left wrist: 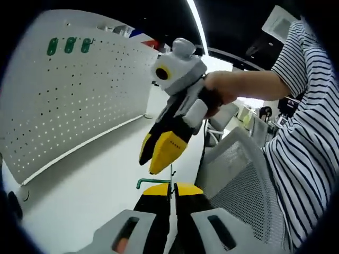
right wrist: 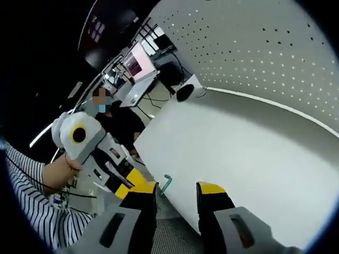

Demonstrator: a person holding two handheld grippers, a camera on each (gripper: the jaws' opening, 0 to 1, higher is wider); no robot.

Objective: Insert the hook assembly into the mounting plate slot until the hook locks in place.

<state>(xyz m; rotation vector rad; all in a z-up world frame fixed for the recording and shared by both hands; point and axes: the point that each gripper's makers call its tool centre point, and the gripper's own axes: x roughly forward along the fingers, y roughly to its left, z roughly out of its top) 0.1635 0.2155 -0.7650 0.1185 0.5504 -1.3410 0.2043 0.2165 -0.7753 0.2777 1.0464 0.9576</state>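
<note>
1. Claws: 2 – left claw (left wrist: pixel 170 197), right claw (left wrist: pixel 159 153).
2. Green hooks: 1 – hook assembly (left wrist: pixel 153 183), between left claw's jaws.
3. Pegboards: 1 – white perforated mounting plate (left wrist: pixel 74 100) standing at back of worktop.
4. Green oval tags on plate: 3 (left wrist: pixel 69 45), in a row, top corner.
5. Worktops: 1, white (left wrist: pixel 90 185).
6. Mesh chairs: 1 (left wrist: pixel 238 174).
7. Persons w/ striped sleeve: 1 (left wrist: pixel 307 121).
8. Persons in bkgd: 1 (right wrist: pixel 114 119).

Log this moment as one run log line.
left gripper: shut on green hook | right gripper: open, empty | pegboard: hook not inserted
</note>
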